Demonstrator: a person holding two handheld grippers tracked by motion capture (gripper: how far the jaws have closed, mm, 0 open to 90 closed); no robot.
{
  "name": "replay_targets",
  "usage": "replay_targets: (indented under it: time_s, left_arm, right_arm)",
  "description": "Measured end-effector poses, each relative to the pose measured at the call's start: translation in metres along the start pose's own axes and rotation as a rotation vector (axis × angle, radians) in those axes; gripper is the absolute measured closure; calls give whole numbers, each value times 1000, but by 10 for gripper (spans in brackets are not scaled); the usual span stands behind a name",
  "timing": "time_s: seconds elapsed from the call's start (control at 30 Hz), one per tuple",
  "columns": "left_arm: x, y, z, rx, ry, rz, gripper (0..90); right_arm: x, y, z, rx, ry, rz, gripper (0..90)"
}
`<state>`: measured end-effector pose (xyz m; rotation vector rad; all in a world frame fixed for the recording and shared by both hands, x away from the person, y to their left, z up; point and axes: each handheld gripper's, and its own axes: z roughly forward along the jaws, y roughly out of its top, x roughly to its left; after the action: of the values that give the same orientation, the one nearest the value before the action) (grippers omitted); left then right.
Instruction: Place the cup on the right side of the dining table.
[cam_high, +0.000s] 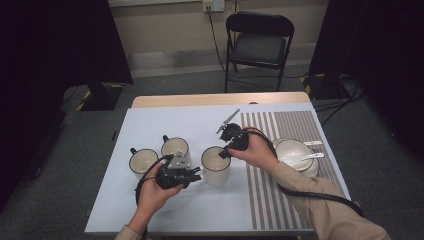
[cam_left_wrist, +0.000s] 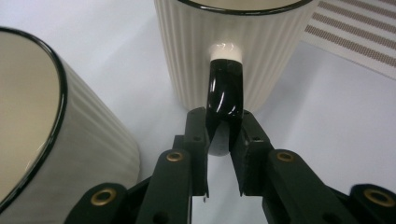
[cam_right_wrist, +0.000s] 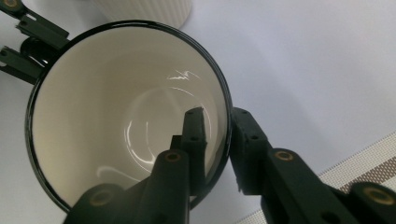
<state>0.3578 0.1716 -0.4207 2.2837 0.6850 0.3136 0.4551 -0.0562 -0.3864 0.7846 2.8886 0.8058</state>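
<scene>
- Two grippers, one mug (cam_high: 216, 165), so both tools are on the same thing, near the middle of the table (cam_high: 150, 125).
- Nearest the person, the left gripper (cam_high: 196, 174) comes in from the mug's left. In the left gripper view its jaws pinch the black handle (cam_left_wrist: 225, 93), which sticks straight back at the tool.
- A bit farther, the right gripper (cam_high: 224, 151) reaches down over the far rim. In the right gripper view one jaw is inside the mug and one outside, tight on the wall.
- So the mug sits between the tools, handle toward the left hand (cam_high: 152, 196); I'd guess any lift goes up with both.
- Beyond it, two more mugs (cam_high: 159, 155) to the left and a bowl (cam_high: 294, 151) off right on the striped mat.
</scene>
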Motion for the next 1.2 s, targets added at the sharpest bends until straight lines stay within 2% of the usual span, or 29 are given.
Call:
replay_targets:
  time_s: [0.2,0.23,0.33,0.5,0.87,1.2]
  left_arm:
    - [-4,8,-2,8,-13,9,777]
    - [-4,10,-2,14,-16,14,777]
    - [-5,14,-3,28,-9,21,777]
    - [-7,17,-1,25,1,37,778]
    - [-4,34,1,26,-2,50,777]
    - [0,51,9,59,2,67,777]
  right_arm:
    - [-1,-1,-1,8,-22,20,821]
    - [-2,-2,-2,5,-25,41,832]
    - [-3,-2,-2,6,-26,48,833]
    - [-6,-3,-6,10,-20,64,837]
    - [-14,-2,-19,15,-40,77,839]
    - [-24,-3,-27,18,-61,94,839]
